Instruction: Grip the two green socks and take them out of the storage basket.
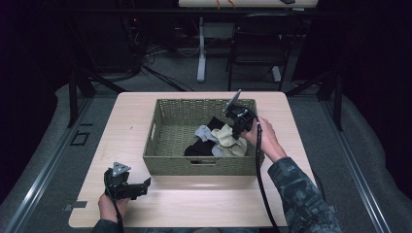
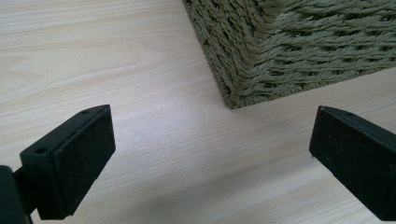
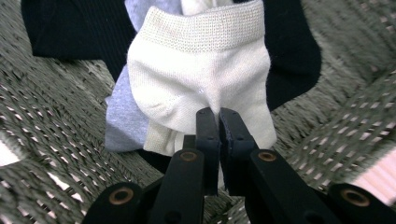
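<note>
A green woven basket [image 1: 170,162] stands in the middle of the light wooden table [image 1: 126,126], with several socks in it. My right gripper [image 1: 236,130] reaches into the basket's right side and is shut on a cream sock [image 3: 196,79], pinching a fold of its fabric between the jaws. Under that sock lie a grey sock [image 3: 119,121] and black socks [image 3: 70,32]. My left gripper [image 1: 144,187] rests near the table's front left corner, open, with bare table between its pads [image 2: 81,161]. A basket corner [image 2: 243,79] shows just ahead of it.
Beyond the table's far edge stand a dark chair [image 1: 257,48] and a white table leg [image 1: 201,53] on the grey floor. Black stand legs [image 1: 80,87] flank the table on both sides.
</note>
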Demonstrator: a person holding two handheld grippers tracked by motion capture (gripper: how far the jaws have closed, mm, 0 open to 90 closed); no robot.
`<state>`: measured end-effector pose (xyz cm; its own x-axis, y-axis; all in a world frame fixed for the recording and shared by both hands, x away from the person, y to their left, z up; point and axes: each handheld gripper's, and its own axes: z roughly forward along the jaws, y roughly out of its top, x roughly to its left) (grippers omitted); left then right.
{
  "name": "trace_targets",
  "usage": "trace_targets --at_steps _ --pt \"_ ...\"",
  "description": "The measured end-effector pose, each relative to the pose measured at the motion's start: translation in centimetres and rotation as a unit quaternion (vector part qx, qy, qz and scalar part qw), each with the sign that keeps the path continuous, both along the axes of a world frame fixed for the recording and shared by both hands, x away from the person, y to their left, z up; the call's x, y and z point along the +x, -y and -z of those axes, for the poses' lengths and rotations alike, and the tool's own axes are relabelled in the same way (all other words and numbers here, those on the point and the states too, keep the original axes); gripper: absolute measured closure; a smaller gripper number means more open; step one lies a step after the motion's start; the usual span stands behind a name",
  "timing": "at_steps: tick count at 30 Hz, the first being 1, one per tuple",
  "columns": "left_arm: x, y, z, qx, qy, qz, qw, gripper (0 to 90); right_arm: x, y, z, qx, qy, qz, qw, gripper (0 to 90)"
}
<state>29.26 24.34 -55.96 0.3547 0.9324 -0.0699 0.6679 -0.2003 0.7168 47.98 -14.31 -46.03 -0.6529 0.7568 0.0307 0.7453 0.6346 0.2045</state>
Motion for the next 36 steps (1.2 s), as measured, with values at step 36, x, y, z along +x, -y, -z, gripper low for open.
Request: trace_targets --at_steps 36 --pt "0.1 0.1 0.0 -0.004 -0.005 0.005 1.0000 0.2 0.1 -0.4 -9.1 -0.001 0.007 -0.027 0.9996 87.3"
